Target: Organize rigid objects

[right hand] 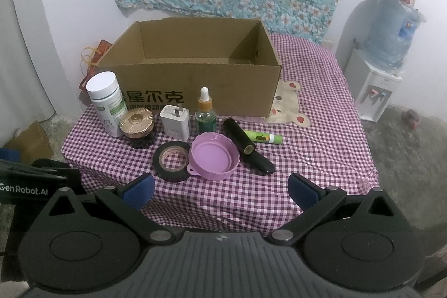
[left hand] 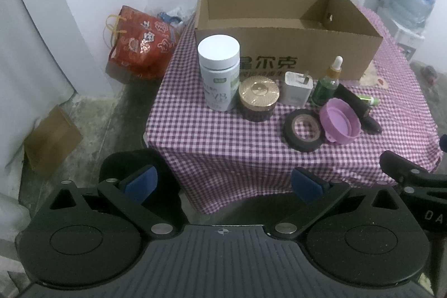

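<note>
Worktop (right hand: 321,147) w/ purple check cloth carries everything. Cardboard box (right hand: 195,85) sits open-topped at the back, toward the left; nothing seen inside. Row just in front of box: white bottle (right hand: 107,102) at the left edge, gold-lid jar (right hand: 137,124) touching it, white charger (right hand: 176,122), dropper bottle (right hand: 206,113). Nearer the front edge: black tape roll (right hand: 173,161) touching purple lid (right hand: 213,157), black tube (right hand: 247,148) and green stick (right hand: 264,138) beside them. Right half of the cloth lies bare, bear patch excepted.

Left gripper (left hand: 222,185) hangs off the front-left corner, over floor, jaws wide apart, holding nothing. Right gripper (right hand: 220,190) sits at the front edge, jaws also wide apart, nothing between them, tape roll and lid just ahead. Red bag (left hand: 142,46) on the floor left of the worktop, water dispenser (right hand: 377,91) to the right.
</note>
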